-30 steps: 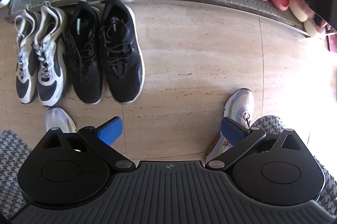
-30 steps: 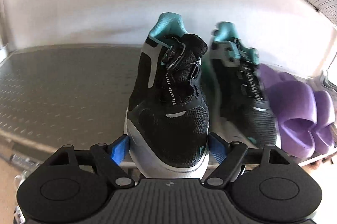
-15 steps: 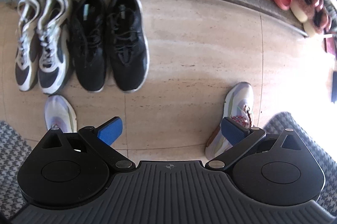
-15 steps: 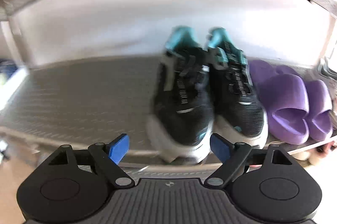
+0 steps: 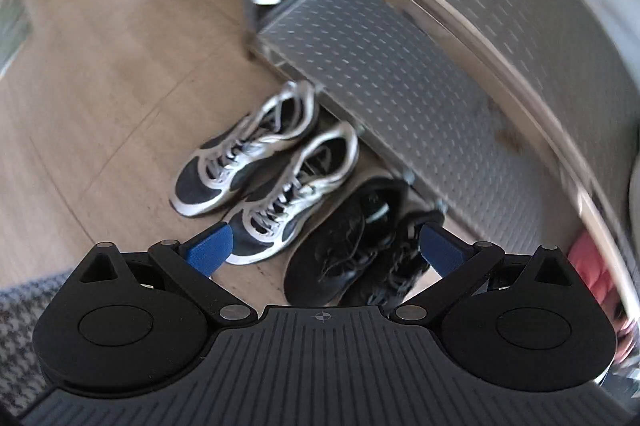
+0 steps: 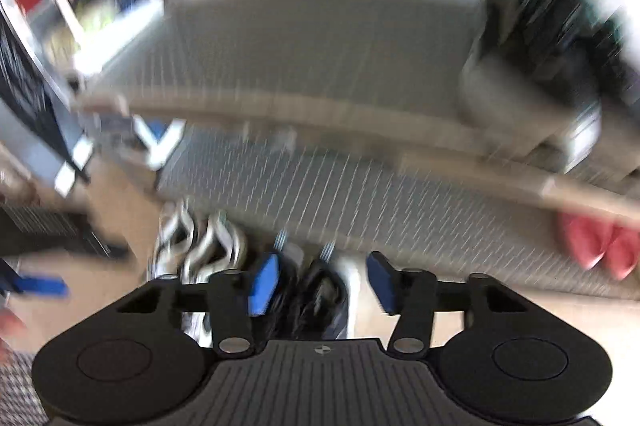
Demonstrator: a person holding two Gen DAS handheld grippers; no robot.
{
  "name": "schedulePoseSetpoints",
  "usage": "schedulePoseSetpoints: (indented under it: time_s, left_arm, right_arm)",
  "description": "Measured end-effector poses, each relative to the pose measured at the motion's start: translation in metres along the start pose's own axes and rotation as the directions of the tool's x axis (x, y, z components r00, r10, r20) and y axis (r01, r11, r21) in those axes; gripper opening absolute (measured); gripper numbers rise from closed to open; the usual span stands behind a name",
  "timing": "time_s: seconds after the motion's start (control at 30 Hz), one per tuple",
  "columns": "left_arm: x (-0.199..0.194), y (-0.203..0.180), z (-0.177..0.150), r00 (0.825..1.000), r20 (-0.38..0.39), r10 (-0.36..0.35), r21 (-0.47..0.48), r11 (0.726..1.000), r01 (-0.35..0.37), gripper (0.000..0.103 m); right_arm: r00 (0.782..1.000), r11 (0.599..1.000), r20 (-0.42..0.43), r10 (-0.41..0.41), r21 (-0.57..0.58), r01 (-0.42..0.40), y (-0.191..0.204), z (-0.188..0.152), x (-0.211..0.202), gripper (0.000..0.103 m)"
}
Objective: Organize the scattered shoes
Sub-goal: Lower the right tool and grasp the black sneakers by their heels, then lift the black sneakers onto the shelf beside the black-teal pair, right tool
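Black sneakers (image 5: 344,246) sharp beneath wide-open, empty left tool (image 5: 324,250); right tool (image 6: 320,284) half-closing, empty, apparently teal shoes (image 6: 560,38) above.

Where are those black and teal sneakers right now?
The black and teal sneakers show, blurred, at the right wrist view's upper right, on the rack's upper shelf, above the pink slippers one shelf down.

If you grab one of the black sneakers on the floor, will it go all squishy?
Probably a bit. The black sneakers look like soft fabric on top, so pinched sides may cave in. The sole looks thicker and should keep its shape. The loose laces will likely dangle. It lies flat, so a push should slide it, not roll it.
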State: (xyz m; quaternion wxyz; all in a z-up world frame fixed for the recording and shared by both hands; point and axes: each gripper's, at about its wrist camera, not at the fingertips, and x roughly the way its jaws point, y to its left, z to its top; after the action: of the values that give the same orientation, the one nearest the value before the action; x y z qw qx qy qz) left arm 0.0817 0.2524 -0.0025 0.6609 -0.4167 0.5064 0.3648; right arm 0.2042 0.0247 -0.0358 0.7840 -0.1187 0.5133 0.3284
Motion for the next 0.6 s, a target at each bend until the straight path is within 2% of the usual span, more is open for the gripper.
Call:
schedulePoseSetpoints:
  time_s: [0.07,0.23,0.27,0.33,0.4,0.47,0.5,0.6]
  left_arm:
    - [0.002,0.006,0.006,0.999,-0.024,-0.025,-0.037,0.999,0.024,0.102]
    - [0.001,0.019,0.015,0.999,-0.027,-0.038,-0.079,0.996,0.036,0.102]
    - [0.001,0.022,0.016,0.999,-0.025,-0.038,-0.086,0.996,0.035,0.102]
    - [0.000,0.026,0.018,0.999,-0.019,-0.034,-0.098,0.995,0.032,0.102]
    - [0.000,0.032,0.019,1.000,-0.017,-0.026,-0.114,0.993,0.024,0.102]
    - [0.001,0.034,0.019,0.999,-0.021,-0.028,-0.123,0.992,0.025,0.102]
    - [0.001,0.034,0.019,0.999,-0.024,-0.030,-0.126,0.992,0.027,0.102]
    - [0.002,0.033,0.018,0.999,-0.031,-0.028,-0.116,0.993,0.024,0.102]
  right_arm:
    - [0.996,1.000,-0.083,0.020,0.020,-0.019,0.007,-0.007,0.041,0.040]
    - [0.987,0.986,-0.162,-0.019,0.163,0.045,0.010,-0.007,0.136,0.044]
    - [0.984,0.984,-0.175,-0.027,0.166,0.057,0.011,-0.007,0.147,0.044]
    - [0.977,0.983,-0.204,-0.053,0.164,0.087,0.013,-0.007,0.173,0.055]
    - [0.971,0.978,-0.226,-0.075,0.175,0.116,0.014,-0.006,0.194,0.060]
    - [0.969,0.972,-0.235,-0.078,0.200,0.127,0.012,-0.004,0.207,0.060]
    - [0.968,0.968,-0.239,-0.079,0.213,0.132,0.011,-0.004,0.213,0.056]
    - [0.969,0.955,-0.238,-0.067,0.266,0.132,0.012,-0.008,0.234,0.057]
